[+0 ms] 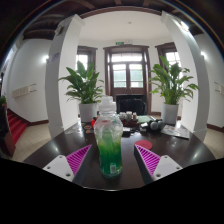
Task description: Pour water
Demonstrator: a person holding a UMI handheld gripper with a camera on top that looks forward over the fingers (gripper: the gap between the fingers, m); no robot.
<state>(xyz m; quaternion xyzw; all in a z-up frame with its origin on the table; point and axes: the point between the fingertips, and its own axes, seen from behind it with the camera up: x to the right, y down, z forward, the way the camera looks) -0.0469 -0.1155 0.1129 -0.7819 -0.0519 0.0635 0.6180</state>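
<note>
Magenta pads: inner faces of both fingers point(78, 160), one each side of the bottle
Jaws: gripper point(111, 160) spread wide, gap visible on each side, nothing clamped
Bottle position: clear plastic bottle point(109, 140) stands upright on the dark round surface point(45, 150), between the fingers, resting on its own base
Contents: green liquid fills roughly the lower half, upper half looks clear; cap point(108, 101) seems on, hard to confirm
Handling guess: moderate weight, thin wall likely flexes under squeeze, smooth plastic so slip risk; liquid will slosh on tilt
Grip point: mid body at or just above liquid line, below the shoulder; firm but not crushing
Pour note: if cap is on, no pour until it's off; can't tell a receiving vessel for sure
Beyond bottle: small clutter point(150, 124) on far side of surface, too small to identify
Background: two potted plants point(84, 88) flanking a dark wooden door point(128, 74), white pillars
</note>
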